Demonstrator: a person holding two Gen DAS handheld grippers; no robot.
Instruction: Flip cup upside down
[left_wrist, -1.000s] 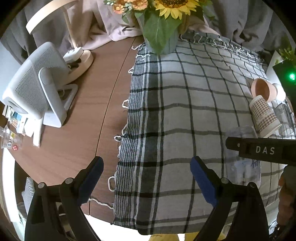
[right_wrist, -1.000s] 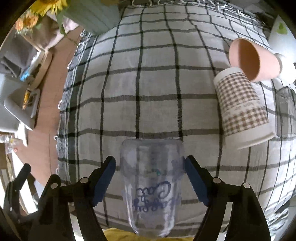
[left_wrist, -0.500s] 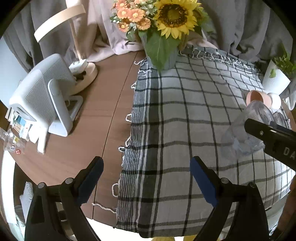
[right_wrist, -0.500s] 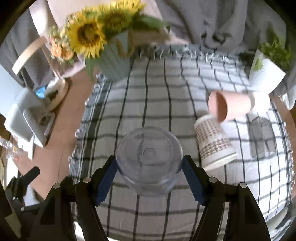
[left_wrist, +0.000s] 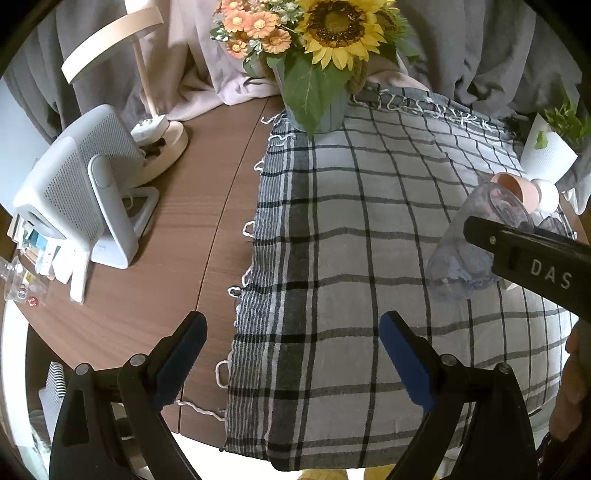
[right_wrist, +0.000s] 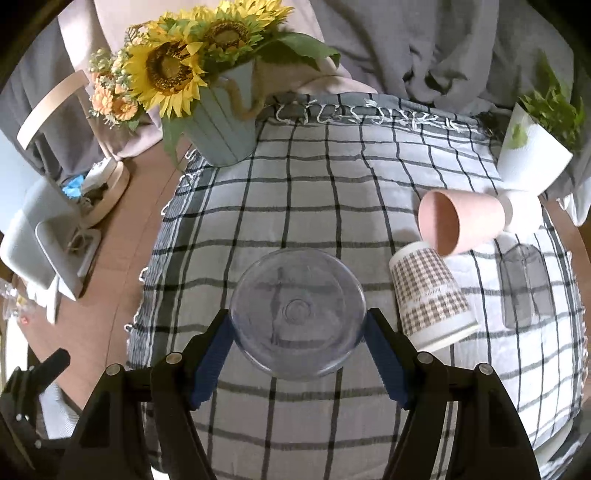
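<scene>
My right gripper (right_wrist: 298, 332) is shut on a clear plastic cup (right_wrist: 297, 310). It holds the cup in the air above the checked cloth (right_wrist: 314, 206), tipped so that its round base faces the right wrist camera. In the left wrist view the same cup (left_wrist: 465, 254) hangs tilted at the right, its mouth down toward the cloth, with the right gripper's black finger (left_wrist: 532, 258) across it. My left gripper (left_wrist: 291, 354) is open and empty, low over the near edge of the cloth (left_wrist: 351, 258).
A checked paper cup (right_wrist: 428, 299) and a pink cup (right_wrist: 458, 221) lie on their sides at the right, beside a clear glass (right_wrist: 528, 291) and a white plant pot (right_wrist: 532, 162). A sunflower vase (right_wrist: 221, 133) stands at the back. A white fan (left_wrist: 77, 188) and a lamp (left_wrist: 155, 140) stand on the bare wood at the left.
My right gripper has lifted the clear cup off the cloth and tipped it over, so its base now faces the camera. The left gripper has stayed open and drawn back slightly.
</scene>
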